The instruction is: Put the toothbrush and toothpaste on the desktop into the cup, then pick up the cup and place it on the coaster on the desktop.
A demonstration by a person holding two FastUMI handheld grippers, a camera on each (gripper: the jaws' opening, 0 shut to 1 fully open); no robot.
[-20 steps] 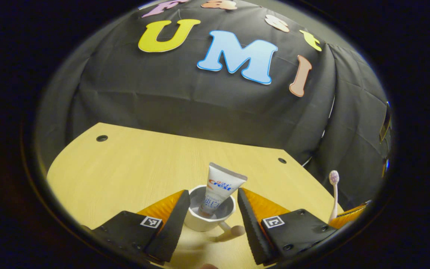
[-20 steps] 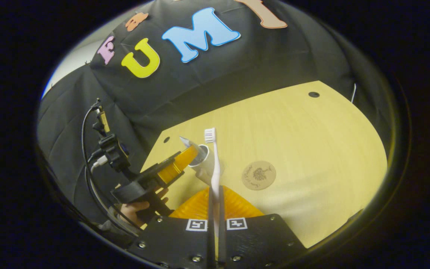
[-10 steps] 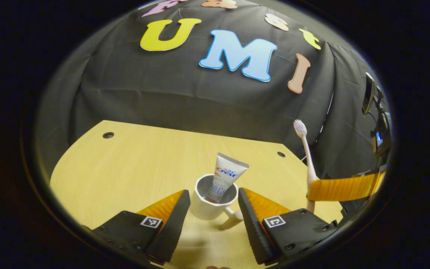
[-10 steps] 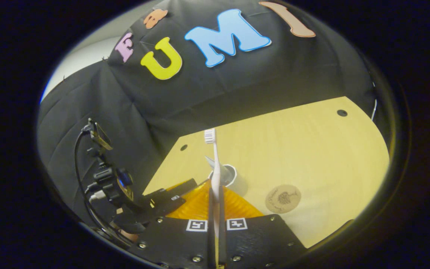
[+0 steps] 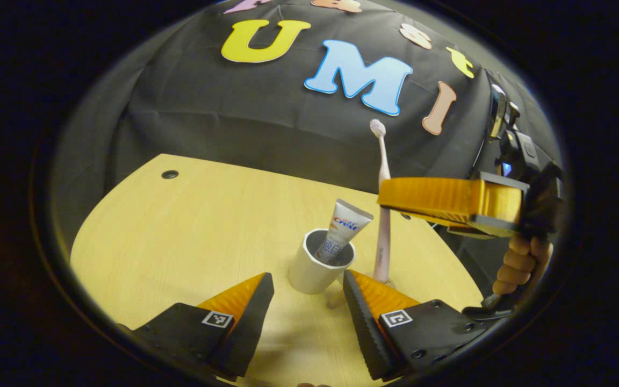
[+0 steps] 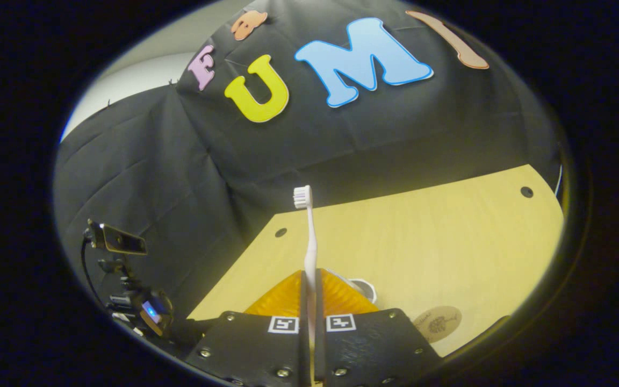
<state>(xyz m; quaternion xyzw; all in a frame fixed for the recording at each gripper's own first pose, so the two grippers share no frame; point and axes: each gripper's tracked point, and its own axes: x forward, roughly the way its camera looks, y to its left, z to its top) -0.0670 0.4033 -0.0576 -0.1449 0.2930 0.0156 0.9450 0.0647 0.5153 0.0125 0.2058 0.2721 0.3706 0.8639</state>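
Observation:
A white cup (image 5: 314, 267) stands on the wooden desktop (image 5: 191, 226) with the toothpaste tube (image 5: 343, 230) upright inside it. My left gripper (image 5: 306, 280) is open just in front of the cup, and nothing is between its fingers. My right gripper (image 6: 309, 275) is shut on the pink toothbrush (image 6: 310, 244), bristles up. In the left gripper view the toothbrush (image 5: 382, 215) hangs upright just right of the cup, clamped by the right gripper's orange fingers (image 5: 438, 200). Its lower end sits beside the cup's rim. A round wooden coaster (image 6: 438, 323) lies on the desktop.
A hand (image 5: 522, 262) holds the right gripper's handle at the right of the left gripper view. The left gripper's body with its cables (image 6: 127, 279) is at the lower left of the right gripper view. Black cloth walls the desk's far edge.
The right gripper has carried the toothbrush up and in towards the cup, from the right edge to just beside it. The left gripper has drawn back from the cup, still open.

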